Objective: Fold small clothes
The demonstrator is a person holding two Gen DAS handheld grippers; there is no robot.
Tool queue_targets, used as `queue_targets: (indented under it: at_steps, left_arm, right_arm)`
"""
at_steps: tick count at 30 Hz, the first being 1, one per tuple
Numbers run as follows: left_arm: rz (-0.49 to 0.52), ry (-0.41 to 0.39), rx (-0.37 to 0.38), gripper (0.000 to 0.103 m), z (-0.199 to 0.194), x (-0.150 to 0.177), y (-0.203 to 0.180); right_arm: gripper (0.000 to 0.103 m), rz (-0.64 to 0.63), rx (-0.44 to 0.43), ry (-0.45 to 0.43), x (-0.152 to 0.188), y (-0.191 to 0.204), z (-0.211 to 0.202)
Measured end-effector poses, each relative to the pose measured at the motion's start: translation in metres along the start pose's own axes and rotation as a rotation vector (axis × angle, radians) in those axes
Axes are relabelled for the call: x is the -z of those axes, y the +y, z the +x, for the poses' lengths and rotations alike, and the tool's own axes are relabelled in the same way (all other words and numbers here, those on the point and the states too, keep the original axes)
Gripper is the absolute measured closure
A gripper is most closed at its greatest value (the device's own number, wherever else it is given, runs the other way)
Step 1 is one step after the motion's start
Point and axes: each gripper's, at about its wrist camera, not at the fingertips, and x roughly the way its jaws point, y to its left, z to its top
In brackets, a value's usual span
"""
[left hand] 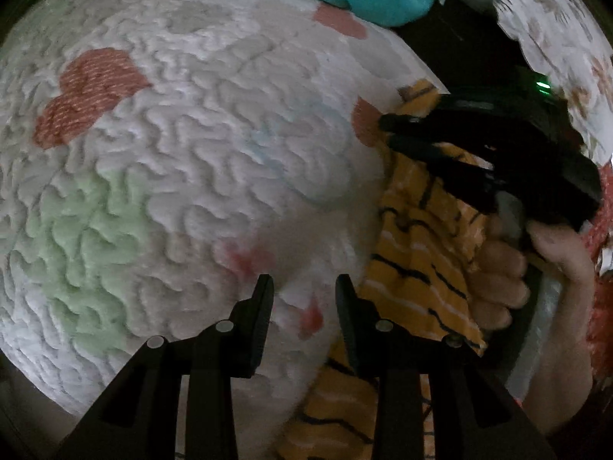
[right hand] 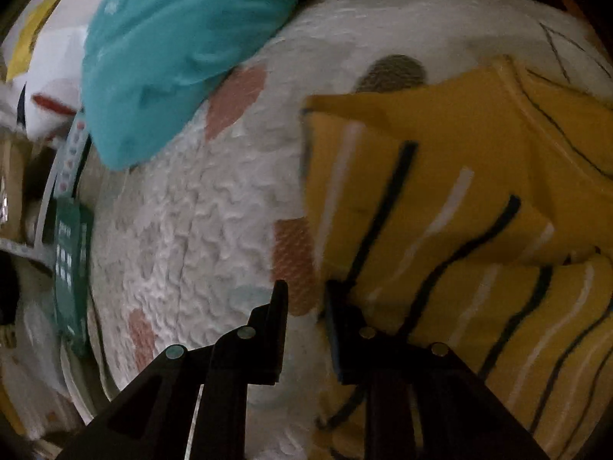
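Both grippers hover with parted jaws over a quilted bed, the yellow striped garment at their right.

In the left wrist view the left gripper (left hand: 304,285) has its jaws apart over the white quilt (left hand: 172,161), nothing between them; the yellow striped garment (left hand: 417,253) lies just to its right, partly under the right finger. In the right wrist view the right gripper (right hand: 304,291) also stands with jaws apart and empty, the folded garment's edge beside its right finger. Farther off, a hand (left hand: 536,268) holds that gripper over the garment. A teal cloth (right hand: 184,50) lies at the quilt's far edge.
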Motion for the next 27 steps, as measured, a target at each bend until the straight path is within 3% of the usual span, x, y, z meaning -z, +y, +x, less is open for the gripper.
queue_targets:
  at_steps: [2,6,9,14,17,22,27]
  left_arm:
    - [-0.005,-0.009,-0.002,0.071,-0.002,0.0,0.004]
    - [0.021,-0.004,0.007,0.068,-0.004,0.008,0.006]
    - [0.067,0.02,0.015,0.066,-0.004,0.024,0.006]
    - [0.155,0.056,0.003,0.065,-0.013,0.057,0.005]
    - [0.18,0.068,-0.003,0.061,-0.02,0.085,0.009]
    - [0.257,0.086,-0.033,0.052,-0.024,0.133,0.009]
    - [0.228,0.173,-0.011,0.042,-0.015,0.171,0.016]
  right_arm:
    - [0.081,-0.013,-0.043,-0.036,0.008,0.004,-0.023]
    - [0.072,-0.047,-0.011,-0.116,0.035,-0.004,-0.087]
    - [0.053,-0.029,0.033,-0.157,0.079,-0.036,-0.14]
    - [0.049,0.111,0.179,-0.178,0.192,-0.126,-0.209]
    - [0.049,0.244,0.2,-0.183,0.259,-0.173,-0.236]
    - [0.048,0.381,0.143,-0.134,0.341,-0.207,-0.234]
    - [0.045,0.41,0.093,-0.141,0.376,-0.203,-0.218]
